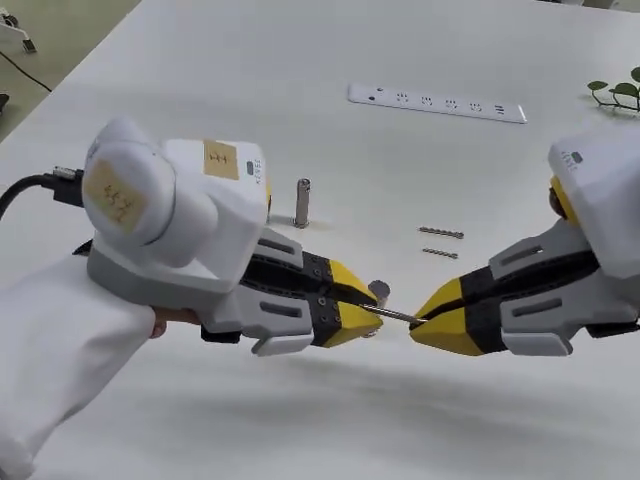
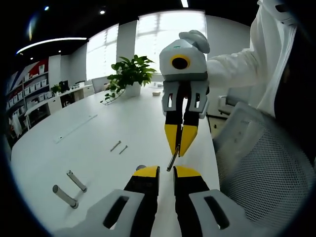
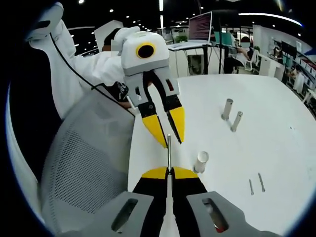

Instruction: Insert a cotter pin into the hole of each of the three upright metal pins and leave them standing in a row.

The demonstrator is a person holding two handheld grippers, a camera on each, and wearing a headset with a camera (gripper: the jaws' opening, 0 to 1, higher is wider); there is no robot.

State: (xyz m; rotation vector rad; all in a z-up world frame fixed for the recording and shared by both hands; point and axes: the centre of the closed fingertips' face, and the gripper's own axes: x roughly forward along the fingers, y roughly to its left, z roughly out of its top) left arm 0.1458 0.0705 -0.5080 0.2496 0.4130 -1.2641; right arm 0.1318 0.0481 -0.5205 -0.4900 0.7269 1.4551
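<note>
Yellow wedge-shaped tips are carried on the black jaws of both grippers, and smooth white housings are seen behind them. A thin, straight steel cotter pin [image 1: 395, 315] is pinched by the right gripper [image 1: 416, 327], whose jaws are closed tight on one end of it. The free end of the pin is pointed into the narrow gap between the jaws of the left gripper [image 1: 374, 311], which are set slightly apart. Whether those jaws touch the pin cannot be told.

Just behind the left gripper's tips, a short, dull-grey cylindrical metal pin [image 1: 379, 291] is stood upright on the matt white table [image 1: 300, 80]. In the right gripper view, two further metal pins [image 3: 227, 108] of the same shape are seen upright and close together, well apart from the first. Two spare cotter pins [image 1: 441, 232] are laid side by side on the table near the right gripper. A flat white power strip [image 1: 436, 103] and some green leaves [image 1: 620, 92] are seen towards the far edge.
</note>
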